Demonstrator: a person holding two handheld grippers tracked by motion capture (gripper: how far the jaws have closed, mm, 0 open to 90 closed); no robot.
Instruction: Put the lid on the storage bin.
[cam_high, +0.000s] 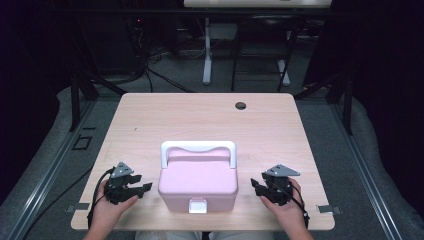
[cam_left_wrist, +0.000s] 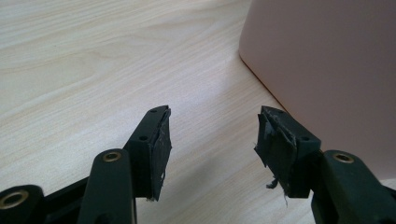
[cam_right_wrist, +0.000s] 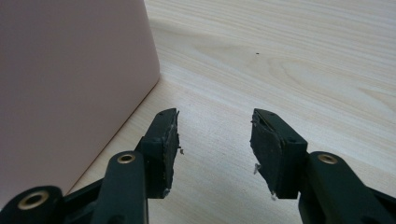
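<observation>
Pink box (cam_high: 197, 181) between left gripper (cam_high: 145, 188) and right gripper (cam_high: 255, 186), jaws released, seemingly clear of it.

High view sits above the person's edge of the worktop (cam_high: 150, 115), facing forward and down, far enough to take in the whole top and the floor beyond. Left tool (cam_left_wrist: 212, 140) view and right tool (cam_right_wrist: 215, 140) view ride low, very close, looking along their jaws over the wood. All three share the pink box (cam_high: 198, 182), each tool view catching one side wall.
</observation>
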